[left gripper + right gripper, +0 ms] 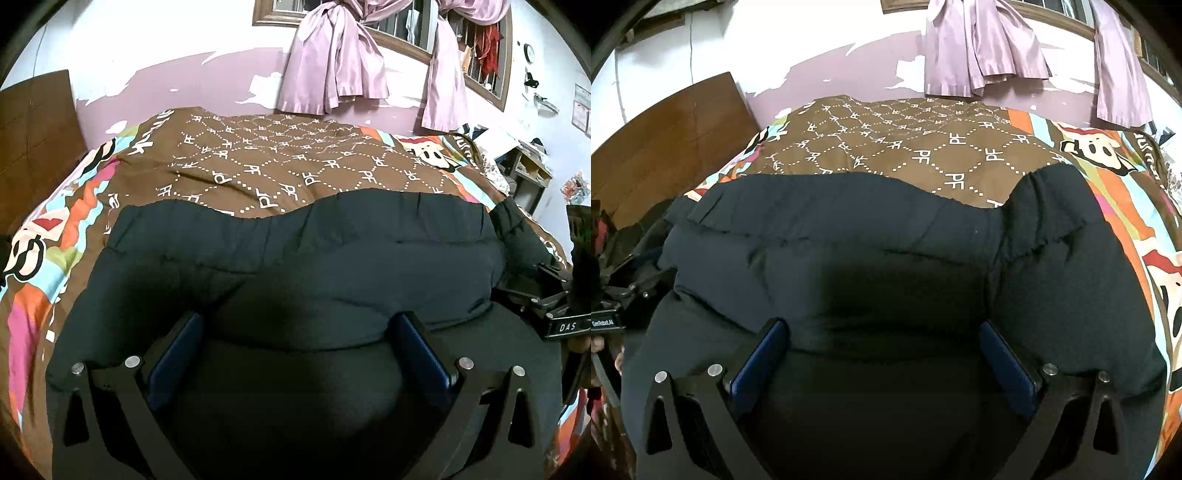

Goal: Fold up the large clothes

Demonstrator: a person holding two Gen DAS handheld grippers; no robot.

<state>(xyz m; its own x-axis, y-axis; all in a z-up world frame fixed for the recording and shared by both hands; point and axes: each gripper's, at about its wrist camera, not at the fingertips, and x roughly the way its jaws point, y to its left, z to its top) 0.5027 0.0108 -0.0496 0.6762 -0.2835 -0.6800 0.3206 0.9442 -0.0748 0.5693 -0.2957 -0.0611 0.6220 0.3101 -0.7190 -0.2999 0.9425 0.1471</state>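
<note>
The dark padded jacket [295, 266] lies spread flat on the patterned bedspread [280, 162], its elastic hem toward the wall. The left gripper [297, 332] and right gripper [882, 339] hover just above the garment, each with jaws spread wide, gripping nothing.

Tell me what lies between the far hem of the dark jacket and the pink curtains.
Only the brown patterned bedcover, then a strip of peeling pink wall, lies between the dark jacket and the curtains. Both wrist views show it.
</note>
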